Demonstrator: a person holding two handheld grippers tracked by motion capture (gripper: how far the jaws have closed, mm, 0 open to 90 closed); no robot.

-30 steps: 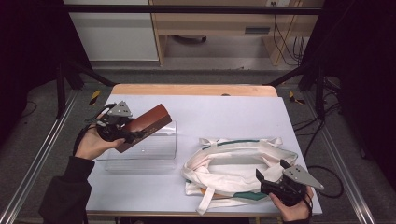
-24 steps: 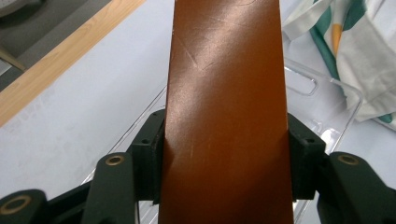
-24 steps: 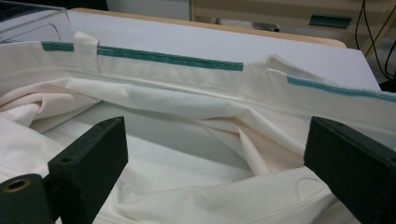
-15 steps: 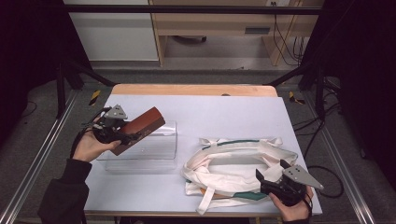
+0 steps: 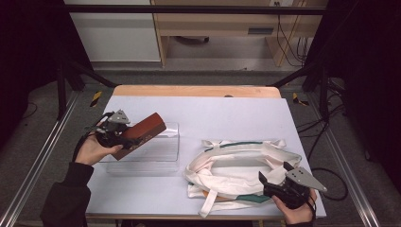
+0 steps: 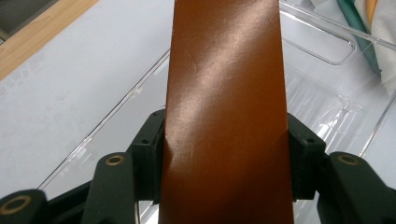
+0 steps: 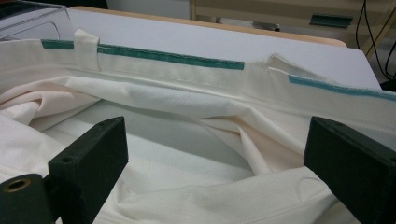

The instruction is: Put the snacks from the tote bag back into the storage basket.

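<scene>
**Brown block held over the clear tray**

A dim room with a pale cabinet and a wooden desk lay behind the white-topped worktop (image 5: 227,113), whose far edge showed a strip of bare wood. On its left side sat a clear, shallow plastic tray (image 5: 163,156); on its right lay a cream cloth tote bag with green trim (image 5: 236,165), its mouth slumped open.

The left tool (image 5: 124,137) was clenched on a flat, smooth reddish-brown rectangular block (image 5: 142,134), one black pad pressing each long side. The block was tilted, its far end raised, above the tray's left part, and whether it touched the tray could not be told. In the left gripper view its face (image 6: 226,107) shone, with fine scratches.

It looked rigid and probably fairly light, with a slick finish that could slide between the pads if the squeeze slackened. The narrow long edges seemed the right place to take hold, close to the middle so it would not tip.

The right tool (image 5: 279,182) rested at the bag's near edge with its jaws spread wide, nothing pinched between them. The cloth looked soft and limp, best caught at the stitched rim (image 7: 168,58).
</scene>
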